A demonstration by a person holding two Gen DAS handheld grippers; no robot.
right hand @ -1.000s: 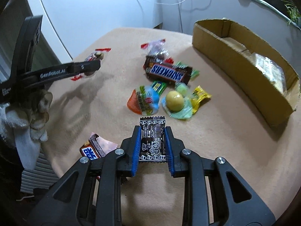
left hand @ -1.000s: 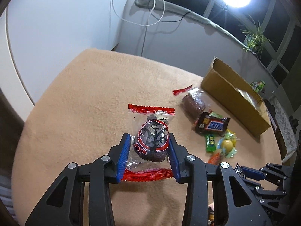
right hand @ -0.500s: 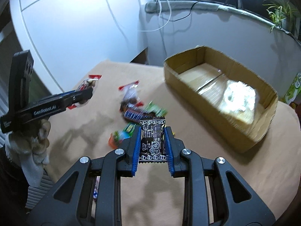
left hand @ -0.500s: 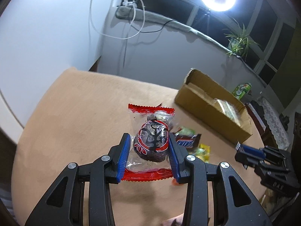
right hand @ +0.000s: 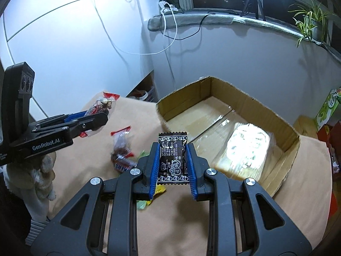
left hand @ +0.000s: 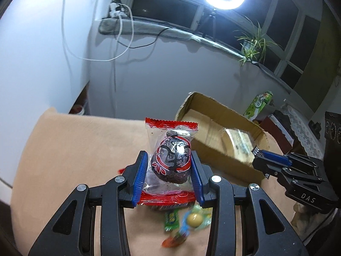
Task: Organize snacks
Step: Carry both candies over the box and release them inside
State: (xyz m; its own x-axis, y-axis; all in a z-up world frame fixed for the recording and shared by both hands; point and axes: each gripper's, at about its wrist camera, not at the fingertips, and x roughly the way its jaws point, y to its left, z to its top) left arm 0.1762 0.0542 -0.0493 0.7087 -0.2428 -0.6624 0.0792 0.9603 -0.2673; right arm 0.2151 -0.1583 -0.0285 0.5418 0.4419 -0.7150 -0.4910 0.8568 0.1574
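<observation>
Leftmost, the left hand-held gripper [left hand: 169, 176] clamps a clear packet [left hand: 170, 164] with red ends and a dark sweet inside, held above the tan worktop [left hand: 64, 149]. Below it loose sweets [left hand: 187, 221] lie blurred on the cloth. Further right, the right hand-held gripper [right hand: 173, 166] pinches a black sachet [right hand: 173, 159] upright between its blue pads. Right of both stands the open cardboard box [right hand: 283, 123], a wrapped pack [right hand: 247, 149] on its floor.
</observation>
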